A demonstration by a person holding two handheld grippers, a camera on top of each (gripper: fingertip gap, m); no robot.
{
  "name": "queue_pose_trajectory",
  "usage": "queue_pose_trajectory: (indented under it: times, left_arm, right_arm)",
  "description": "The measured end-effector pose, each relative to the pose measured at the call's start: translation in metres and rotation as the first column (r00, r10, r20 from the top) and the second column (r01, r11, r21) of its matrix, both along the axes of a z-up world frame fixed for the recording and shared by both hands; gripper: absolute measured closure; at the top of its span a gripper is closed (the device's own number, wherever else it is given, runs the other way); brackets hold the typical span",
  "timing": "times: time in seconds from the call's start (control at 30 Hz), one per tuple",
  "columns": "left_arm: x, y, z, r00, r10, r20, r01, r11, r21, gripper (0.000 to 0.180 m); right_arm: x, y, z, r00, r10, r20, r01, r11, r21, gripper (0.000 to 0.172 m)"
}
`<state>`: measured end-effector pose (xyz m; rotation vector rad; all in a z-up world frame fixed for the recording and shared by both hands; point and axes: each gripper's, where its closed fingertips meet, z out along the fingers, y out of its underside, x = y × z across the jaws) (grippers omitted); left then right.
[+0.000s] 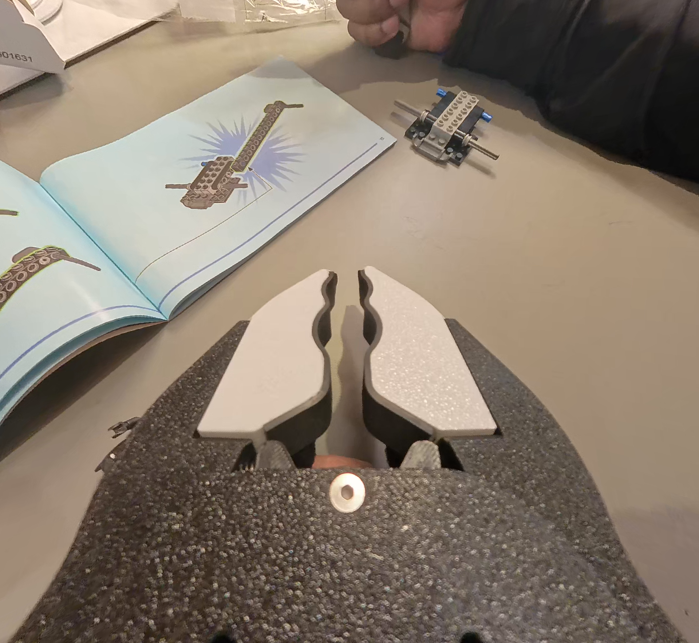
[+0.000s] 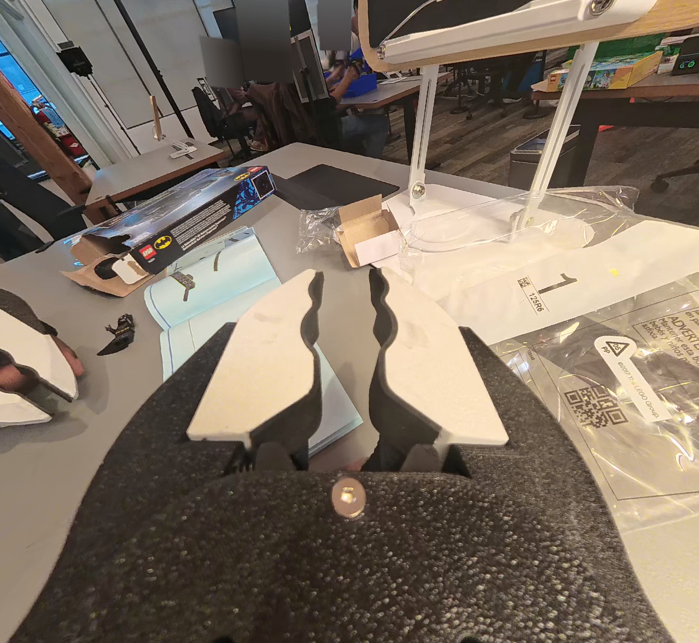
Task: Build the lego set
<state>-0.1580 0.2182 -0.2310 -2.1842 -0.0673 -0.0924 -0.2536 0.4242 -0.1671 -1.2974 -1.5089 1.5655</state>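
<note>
1. The left gripper [image 1: 347,277] is held low over a bare patch of the grey table [image 1: 529,284]; its jaws stand slightly parted and nothing is gripped between them.
2. An open instruction booklet [image 1: 159,186] with pale blue pages is spread just to the left of the left gripper's fingertips.
3. A small grey-and-black brick assembly [image 1: 448,129] with axles through it is seen on the table ahead and to the right, near a person's hand [image 1: 397,8] and dark sleeve [image 1: 567,57].
4. The right gripper [image 2: 346,280] is raised above the table with its jaws released and bare.
5. Beneath and to its left the booklet [image 2: 212,284] is seen; a small open cardboard box [image 2: 368,235] lies just ahead of it, and clear plastic bags [image 2: 605,379] lie to its right.
6. A torn dark toy box [image 2: 170,224] and a small black figure [image 2: 119,330] are seen further left.
</note>
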Motion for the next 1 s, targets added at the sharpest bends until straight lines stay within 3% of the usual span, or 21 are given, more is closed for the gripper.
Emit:
queue_pose_trajectory:
  times: [0.13, 0.27, 0.4, 0.5, 0.73, 0.87, 1.0]
  left_arm:
    - [0.006, 0.0, 0.001, 0.999, -0.048, -0.016, 0.048, 0.999, 0.01, 0.168]
    - [0.004, 0.001, 0.007, 0.989, -0.068, -0.128, 0.074, 0.996, 0.048, 0.166]
    - [-0.003, 0.011, 0.031, 0.972, 0.02, -0.232, 0.028, 0.979, 0.204, 0.166]
    - [-0.003, 0.02, 0.045, 0.975, 0.08, -0.207, -0.015, 0.954, 0.298, 0.166]
    - [-0.005, 0.031, 0.038, 0.969, 0.094, -0.229, -0.034, 0.967, 0.254, 0.163]
    - [-0.003, 0.031, 0.037, 0.963, 0.086, -0.257, -0.021, 0.969, 0.245, 0.163]
    - [0.003, 0.029, 0.035, 0.955, 0.062, -0.292, 0.009, 0.972, 0.235, 0.163]
  right_arm:
    - [0.0, 0.0, 0.0, 1.0, -0.008, -0.005, 0.008, 1.0, 0.007, 0.147]
    - [0.002, 0.0, 0.002, 1.0, -0.01, -0.017, 0.01, 1.0, 0.01, 0.147]
    - [0.003, 0.0, 0.003, 1.0, -0.008, -0.026, 0.008, 1.0, 0.01, 0.147]
    - [0.003, 0.0, 0.003, 1.0, -0.008, -0.025, 0.008, 1.0, 0.013, 0.147]
    - [0.005, -0.003, 0.01, 0.995, -0.085, -0.044, 0.085, 0.996, 0.008, 0.149]
    - [0.02, -0.035, 0.053, 0.995, -0.101, -0.015, 0.101, 0.995, -0.018, 0.149]
    - [0.062, -0.058, 0.112, 0.997, -0.078, 0.03, 0.07, 0.975, 0.213, 0.149]
